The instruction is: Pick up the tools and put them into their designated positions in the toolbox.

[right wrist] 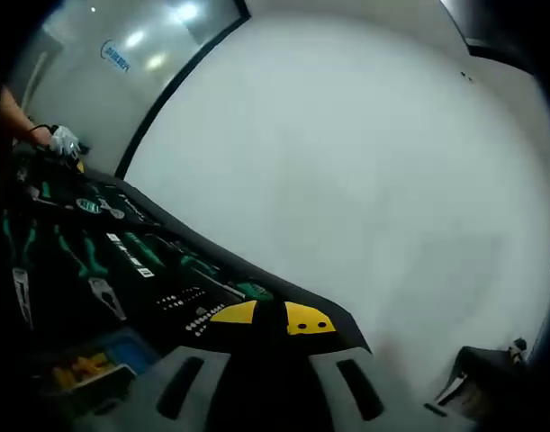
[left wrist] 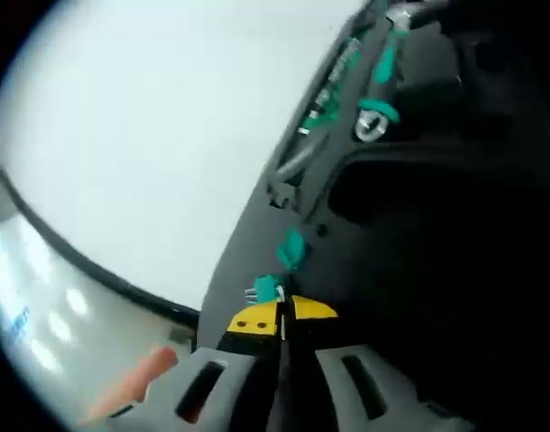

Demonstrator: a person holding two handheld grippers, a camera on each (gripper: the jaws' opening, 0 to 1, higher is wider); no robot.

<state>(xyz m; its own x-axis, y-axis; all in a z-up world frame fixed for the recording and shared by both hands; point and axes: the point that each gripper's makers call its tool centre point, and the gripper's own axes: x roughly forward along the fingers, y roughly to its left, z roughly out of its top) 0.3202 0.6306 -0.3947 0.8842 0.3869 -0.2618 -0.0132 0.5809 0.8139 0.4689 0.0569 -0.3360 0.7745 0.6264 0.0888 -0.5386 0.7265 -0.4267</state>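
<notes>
While both cameras tilt steeply, these lines go by what each view shows.

Left gripper [left wrist: 282, 326]: yellow-tipped jaws nearly together, a narrow slit between them; nothing seen clamped, though a small green-and-metal piece [left wrist: 264, 290] sits just past the tips, contact not clear.

Right gripper [right wrist: 273, 317]: yellow tips close with a dark gap; whether anything is held I cannot tell.

Toolbox [left wrist: 410, 234]: black foam tray, dark and open, running along the white table [left wrist: 148, 144]; the left tips hover at its near edge.

Tools in place: green-handled drivers [left wrist: 333, 85] seated in cut slots far up the tray, pliers [right wrist: 93, 270] with green grips at the left of the right gripper view, a row of small bits [right wrist: 189, 310] near the tips.

Why so: each slot is cut to one tool's outline, so pieces lie flat and parallel.

Edges: the tray rim [right wrist: 220, 252] cuts diagonally; beyond it, bare table.

Room: wide open table to the far side; inside the tray, tight.

Other: a hand [right wrist: 18, 121] at the far left end of the tray; an orange object [left wrist: 135, 382], blurred, low left.

Judgement: a small piece likely being seated at the rim.
</notes>
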